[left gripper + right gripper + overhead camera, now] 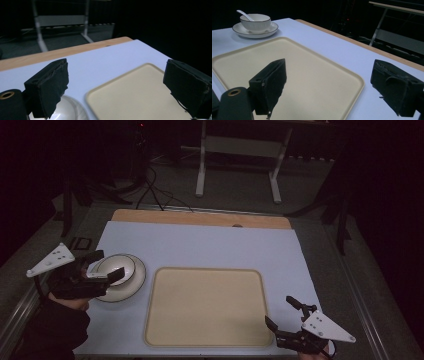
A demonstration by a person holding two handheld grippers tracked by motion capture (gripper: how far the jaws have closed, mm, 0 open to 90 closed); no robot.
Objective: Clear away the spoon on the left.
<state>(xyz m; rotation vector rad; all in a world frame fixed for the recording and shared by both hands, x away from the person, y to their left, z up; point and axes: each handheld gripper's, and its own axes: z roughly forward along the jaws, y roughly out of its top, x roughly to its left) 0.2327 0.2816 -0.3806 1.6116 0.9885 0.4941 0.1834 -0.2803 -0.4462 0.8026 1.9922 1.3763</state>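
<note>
Right gripper (pixel 282 315) sits at the near right, past the tray's (pixel 207 307) near-right corner, jaws spread wide, nothing between them. It hangs over bare worktop (pixel 200 245).

Tray: cream, rounded corners, raised rim, empty, centre of the worktop.

Left gripper (pixel 106 265) is at the left, jaws apart, hovering over the bowl (pixel 114 268) and saucer (pixel 131 285). No contact that I can see; its own view puts only a sliver of white bowl (pixel 66 107) below the near jaw.

Bowl is white with a dark rim line, sits centred on a matching saucer (pixel 242 31), just left of the tray's far-left corner. A white spoon (pixel 244 14) lies in the bowl (pixel 256 22), handle sticking up and out over the rim.

Risks, my read:
- Glazed, rounded wall, so a pinch on one side may slip or tip the bowl.
- Bowl is loose on the saucer; lifting one could drag or rattle the other off.
- Spoon is loose; any tilt can send it out, or a jaw coming down may clip the handle.
- Tray rim is close; a low carry could catch on it.

Far edge: a bare wood strip (pixel 200 217), then dark floor and a table frame (pixel 240 160).
</note>
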